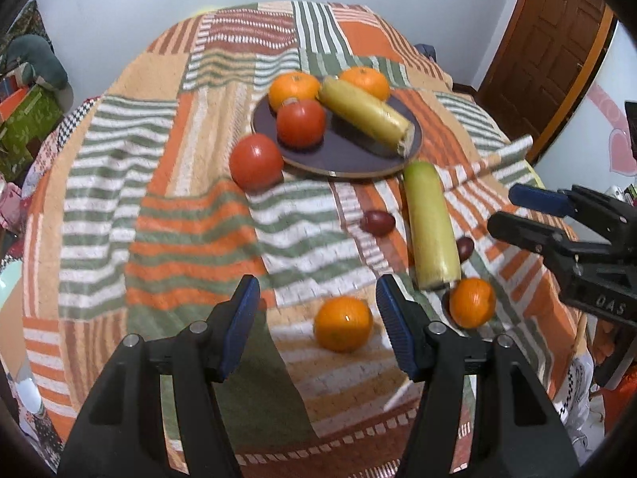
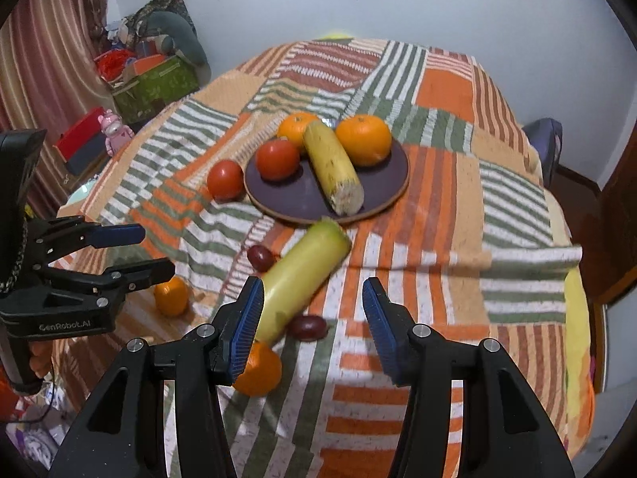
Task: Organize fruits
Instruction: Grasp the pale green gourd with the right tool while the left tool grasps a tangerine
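A dark plate [image 1: 350, 159] [image 2: 302, 199] holds two oranges [image 1: 294, 87] [image 2: 364, 139], a tomato [image 1: 300, 122] [image 2: 277, 158] and a yellow cob [image 1: 366, 115] [image 2: 332, 167]. Loose on the striped cloth lie a second tomato [image 1: 256, 162] [image 2: 225, 179], a long pale-green gourd [image 1: 432, 225] [image 2: 302, 279], two dark red grapes [image 1: 377, 222] [image 2: 308, 326] and two more oranges [image 1: 343, 323] [image 2: 171, 294]. My left gripper [image 1: 316, 290] [image 2: 135, 251] hovers open above the near orange. My right gripper [image 2: 312, 290] [image 1: 529, 215] is open over the gourd's near end, holding nothing.
The patchwork cloth [image 1: 191, 231] covers a round table and is wrinkled near the plate. A green box [image 2: 159, 83] and clutter sit on the floor at the far left. A brown door [image 1: 549, 51] stands at the right.
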